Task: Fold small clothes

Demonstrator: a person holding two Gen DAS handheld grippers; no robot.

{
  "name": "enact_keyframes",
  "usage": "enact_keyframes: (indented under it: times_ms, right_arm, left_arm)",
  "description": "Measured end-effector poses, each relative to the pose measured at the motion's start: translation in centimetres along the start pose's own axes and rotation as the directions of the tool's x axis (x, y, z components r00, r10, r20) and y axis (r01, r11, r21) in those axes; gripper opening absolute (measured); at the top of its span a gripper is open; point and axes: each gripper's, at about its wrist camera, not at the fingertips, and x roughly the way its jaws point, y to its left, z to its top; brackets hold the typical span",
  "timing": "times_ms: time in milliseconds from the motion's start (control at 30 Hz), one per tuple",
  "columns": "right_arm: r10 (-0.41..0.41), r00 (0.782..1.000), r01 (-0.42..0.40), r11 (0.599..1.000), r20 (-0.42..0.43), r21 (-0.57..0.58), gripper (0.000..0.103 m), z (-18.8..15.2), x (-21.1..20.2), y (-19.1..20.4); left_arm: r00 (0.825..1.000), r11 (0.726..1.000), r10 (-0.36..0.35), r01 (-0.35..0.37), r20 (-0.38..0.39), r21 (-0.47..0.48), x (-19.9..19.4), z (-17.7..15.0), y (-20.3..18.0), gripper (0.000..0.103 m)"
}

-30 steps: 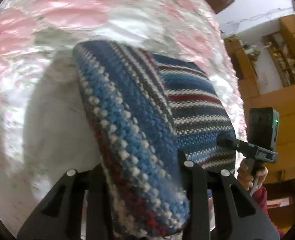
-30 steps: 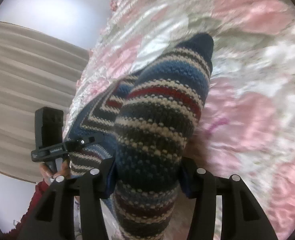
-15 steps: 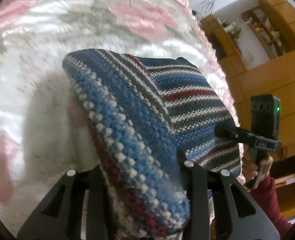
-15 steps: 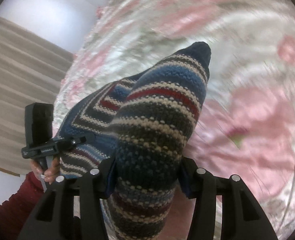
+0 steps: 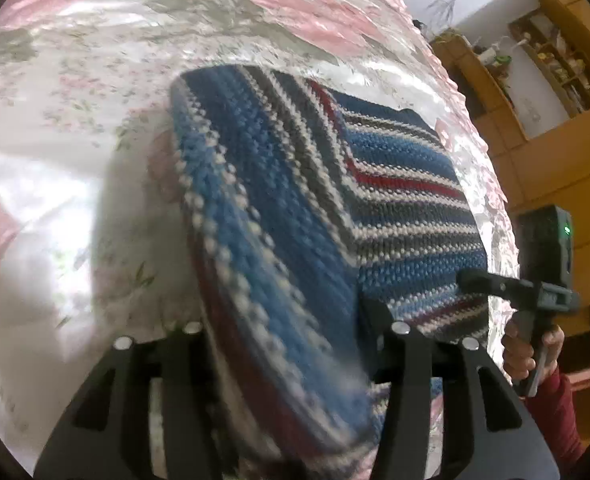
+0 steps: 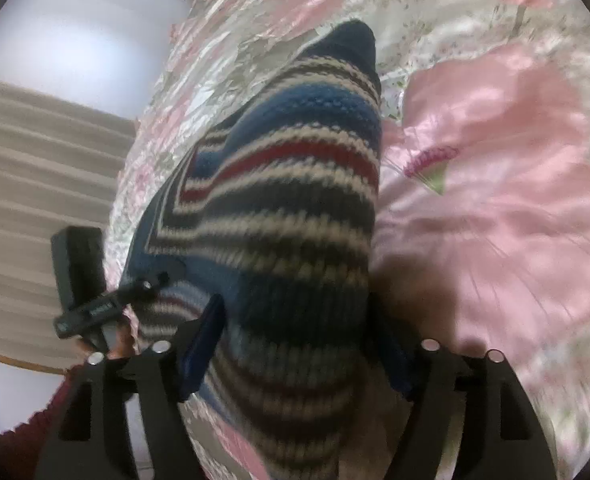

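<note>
The knitted garment (image 5: 375, 184) is a thick striped piece in bands of blue, navy, grey, cream and red, its stitches coarse and bumpy. The left claw (image 5: 291, 344) pinches one edge, the knit rising straight ahead of its fingers in a doubled fold. The right claw (image 6: 295, 344) pinches another part, the cloth peaking ahead of it to a navy tip. Between the two claws the garment spreads over the shiny pink floral bedspread (image 6: 495, 208) of the bed.
</note>
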Motion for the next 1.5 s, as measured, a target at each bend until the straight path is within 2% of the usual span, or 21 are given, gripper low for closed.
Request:
enact_keyframes:
  times_ms: [67,267,333,400,433,467,500,567,733,1000,1033,1100,1133,1200,1267,1400,1500]
  right_arm:
    - [-0.008,1.0,0.008,1.0,0.001,-0.001,0.08,-1.3,-1.0,0.4]
    - [-0.007,0.999,0.008,0.999,-0.035,0.033,0.079,-5.2,-2.1,-0.1]
    - [0.006,0.998,-0.003,0.999,-0.056,0.048,0.068,-6.1,-1.7,-0.5]
    - [0.026,0.997,-0.02,0.997,-0.077,0.074,0.04,-6.8,-0.8,-0.9]
    - [0.016,0.997,-0.01,0.996,-0.076,0.086,0.037,-6.9,-0.6,-1.0]
    - [0.021,0.998,-0.015,0.996,-0.066,0.092,0.029,-7.0,-0.7,-1.0]
    - [0.038,0.998,-0.033,0.995,-0.055,0.097,0.026,-7.1,-1.1,-1.0]
    - [0.033,0.999,-0.03,0.996,-0.031,0.084,0.025,-7.2,-1.9,-0.5]
    - [-0.09,0.995,0.091,0.995,-0.047,0.027,0.025,-7.3,-0.9,0.3]
    - [-0.127,0.991,0.129,0.99,-0.038,0.062,0.027,-7.5,0.7,-0.4]
    - [-0.136,0.99,0.137,0.989,-0.029,0.061,0.029,-7.5,0.5,-0.2]
    - [-0.176,0.984,0.175,0.983,-0.002,0.051,0.046,-7.8,-0.3,0.8]
    - [-0.205,0.979,0.205,0.978,0.01,0.043,0.051,-8.0,-0.8,1.4]
    - [-0.308,0.95,0.308,0.951,0.055,0.006,0.07,-9.0,-2.4,3.0]
    - [-0.378,0.921,0.381,0.925,0.095,-0.012,0.083,-10.2,-3.7,4.5]
    - [-0.435,0.89,0.44,0.898,0.136,-0.014,0.097,-12.4,-5.7,7.0]
    - [-0.471,0.866,0.482,0.876,0.167,-0.027,0.099,-13.8,-7.1,8.7]
  left_arm:
    - [0.999,0.999,0.04,-0.04,0.024,0.022,-1.4,-1.1,-0.5,0.053]
    - [0.995,0.995,0.094,-0.095,0.045,0.022,-2.9,-4.8,-0.5,0.059]
    - [0.993,0.994,0.108,-0.109,0.046,0.004,-2.8,-5.7,0.0,0.059]
    - [0.994,0.994,0.108,-0.107,0.034,-0.031,-2.4,-6.5,0.8,0.058]
    - [0.994,0.994,0.106,-0.104,0.033,-0.039,-2.5,-6.7,0.9,0.057]
    - [0.994,0.994,0.1,-0.099,0.036,-0.046,-2.8,-6.9,1.0,0.055]
    - [0.994,0.994,0.099,-0.097,0.038,-0.045,-3.0,-7.0,1.0,0.054]
    - [0.993,0.994,0.106,-0.105,0.046,-0.035,-3.3,-7.4,0.8,0.052]
    - [0.991,0.992,0.128,-0.127,0.045,-0.022,-2.6,-8.4,1.2,0.053]
    - [0.986,0.988,0.155,-0.154,0.055,-0.019,-2.2,-8.7,1.0,0.055]
    - [0.986,0.987,0.158,-0.156,0.052,-0.032,-2.4,-8.7,1.0,0.055]
    - [0.982,0.981,0.18,-0.175,0.049,-0.081,-3.3,-8.6,0.8,0.062]
    - [0.98,0.978,0.194,-0.189,0.047,-0.092,-3.6,-8.7,0.6,0.063]
    - [0.974,0.972,0.221,-0.216,0.046,-0.098,-4.8,-9.1,0.1,0.064]
    - [0.963,0.962,0.263,-0.257,0.057,-0.095,-6.3,-9.8,-0.8,0.068]
    - [0.932,0.936,0.348,-0.341,0.096,-0.081,-9.0,-11.0,-2.6,0.086]
    - [0.917,0.924,0.382,-0.378,0.112,-0.053,-11.0,-12.1,-4.2,0.089]
